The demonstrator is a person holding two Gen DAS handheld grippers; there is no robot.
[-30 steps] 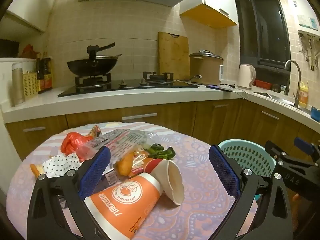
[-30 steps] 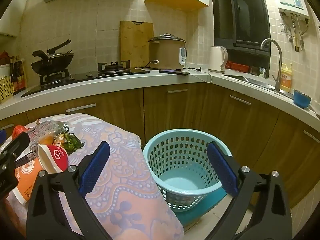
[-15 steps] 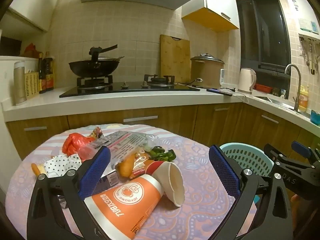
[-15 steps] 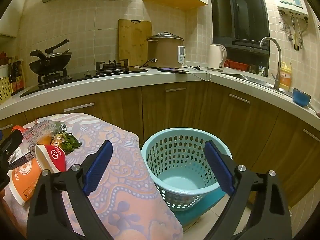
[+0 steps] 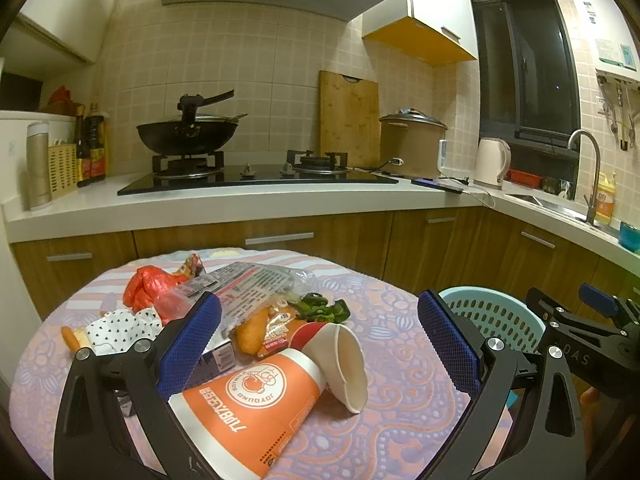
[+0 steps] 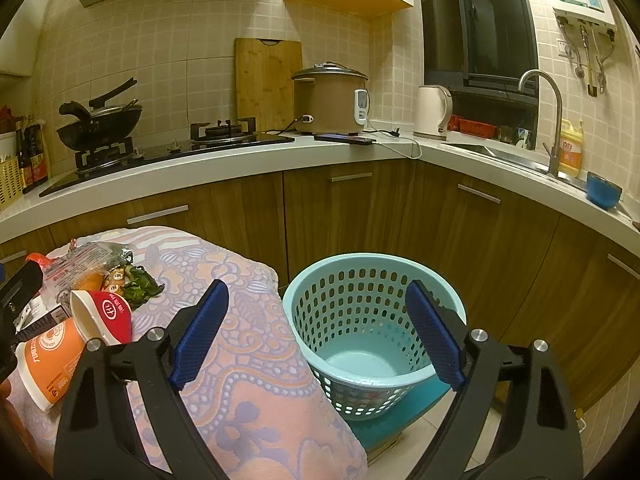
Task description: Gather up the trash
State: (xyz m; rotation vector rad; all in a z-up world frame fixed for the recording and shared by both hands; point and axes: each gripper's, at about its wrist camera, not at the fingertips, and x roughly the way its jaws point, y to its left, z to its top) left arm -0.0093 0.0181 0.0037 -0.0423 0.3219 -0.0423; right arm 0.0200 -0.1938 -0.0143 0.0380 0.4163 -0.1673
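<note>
Trash lies piled on a round table with a patterned cloth (image 5: 404,364). An orange paper cup (image 5: 256,404) lies on its side at the front, with a red-and-white cup (image 5: 340,352) tipped over beside it. Behind them are a printed plastic wrapper (image 5: 248,288), a red bag (image 5: 148,288), green leaves (image 5: 324,308) and a dotted paper (image 5: 120,324). My left gripper (image 5: 318,340) hangs open over the two cups, holding nothing. My right gripper (image 6: 316,332) is open and empty above the gap between the table and a light blue perforated basket (image 6: 376,332), which is empty on the floor.
Wooden cabinets (image 6: 352,216) and a white counter (image 5: 240,200) curve behind the table. On the counter stand a wok (image 5: 188,132), a cutting board (image 5: 348,116), a rice cooker (image 6: 328,96), a kettle (image 6: 432,112) and a sink tap (image 6: 548,120). A blue bowl (image 6: 604,190) sits at the right.
Both grippers have drifted slightly, and the views shift a little. The trash and the basket lie as before, and both grippers stay open.
</note>
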